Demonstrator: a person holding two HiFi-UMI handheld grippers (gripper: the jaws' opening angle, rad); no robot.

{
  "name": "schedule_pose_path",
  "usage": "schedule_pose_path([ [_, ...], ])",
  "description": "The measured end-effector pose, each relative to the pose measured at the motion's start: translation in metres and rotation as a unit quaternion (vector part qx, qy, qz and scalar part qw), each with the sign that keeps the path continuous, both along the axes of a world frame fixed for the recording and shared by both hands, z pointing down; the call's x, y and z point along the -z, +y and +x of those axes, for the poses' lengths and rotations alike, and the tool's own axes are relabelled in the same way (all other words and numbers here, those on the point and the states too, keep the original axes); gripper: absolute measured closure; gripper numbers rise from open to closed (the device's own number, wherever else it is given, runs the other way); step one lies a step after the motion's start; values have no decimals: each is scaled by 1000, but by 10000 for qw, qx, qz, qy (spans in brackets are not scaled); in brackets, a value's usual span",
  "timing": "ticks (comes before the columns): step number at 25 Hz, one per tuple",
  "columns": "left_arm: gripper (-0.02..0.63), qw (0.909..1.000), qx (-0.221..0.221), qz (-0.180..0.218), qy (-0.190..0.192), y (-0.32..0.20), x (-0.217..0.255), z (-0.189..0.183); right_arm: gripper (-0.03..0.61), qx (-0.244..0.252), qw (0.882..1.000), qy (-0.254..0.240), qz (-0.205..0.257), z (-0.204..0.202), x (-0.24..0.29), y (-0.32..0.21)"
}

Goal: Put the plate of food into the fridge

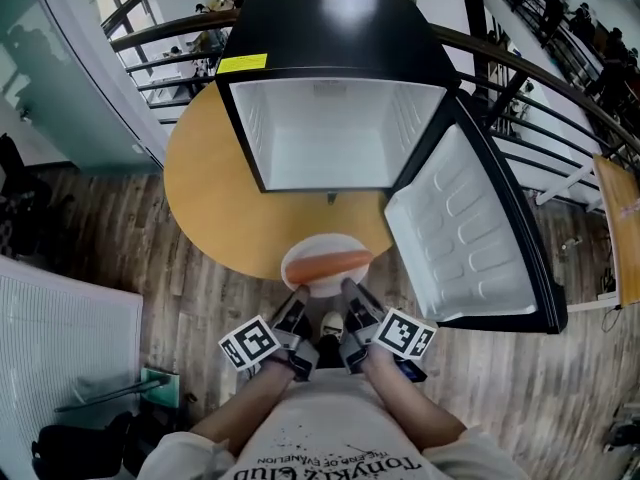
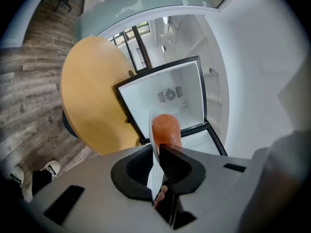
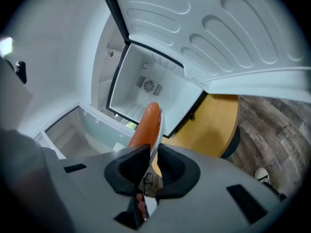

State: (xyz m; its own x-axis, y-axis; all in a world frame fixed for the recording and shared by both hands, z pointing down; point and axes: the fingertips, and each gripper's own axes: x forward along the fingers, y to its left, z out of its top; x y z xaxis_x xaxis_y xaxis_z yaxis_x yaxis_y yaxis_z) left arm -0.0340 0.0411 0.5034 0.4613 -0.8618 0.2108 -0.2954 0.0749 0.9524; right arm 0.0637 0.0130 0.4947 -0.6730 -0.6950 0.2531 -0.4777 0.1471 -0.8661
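Head view, white plate (image 1: 318, 269), orange sausage (image 1: 330, 262), both claws gripping

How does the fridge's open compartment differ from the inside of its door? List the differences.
The compartment is a deep box with smooth walls and a round vent at the back; the door lining is a shallow panel moulded with oval recesses. In the head view the compartment opens straight toward the camera; the door stands swung wide at its right. Both are white inside with black frames.
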Motion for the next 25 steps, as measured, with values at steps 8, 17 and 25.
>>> schedule_pose_path([
  [8,558,9998,167,-5,-59,-43,6,14,514,158,9999,-43,-15,13,7,-47],
  [17,558,9997,184,-116,-70,-72,5,6,515,141,9998,-98,-95,5,4,-76],
  [25,558,9998,-99,-139,-69,-101,7,-10,514,-115,9998,-71,-147,-8,4,-100],
])
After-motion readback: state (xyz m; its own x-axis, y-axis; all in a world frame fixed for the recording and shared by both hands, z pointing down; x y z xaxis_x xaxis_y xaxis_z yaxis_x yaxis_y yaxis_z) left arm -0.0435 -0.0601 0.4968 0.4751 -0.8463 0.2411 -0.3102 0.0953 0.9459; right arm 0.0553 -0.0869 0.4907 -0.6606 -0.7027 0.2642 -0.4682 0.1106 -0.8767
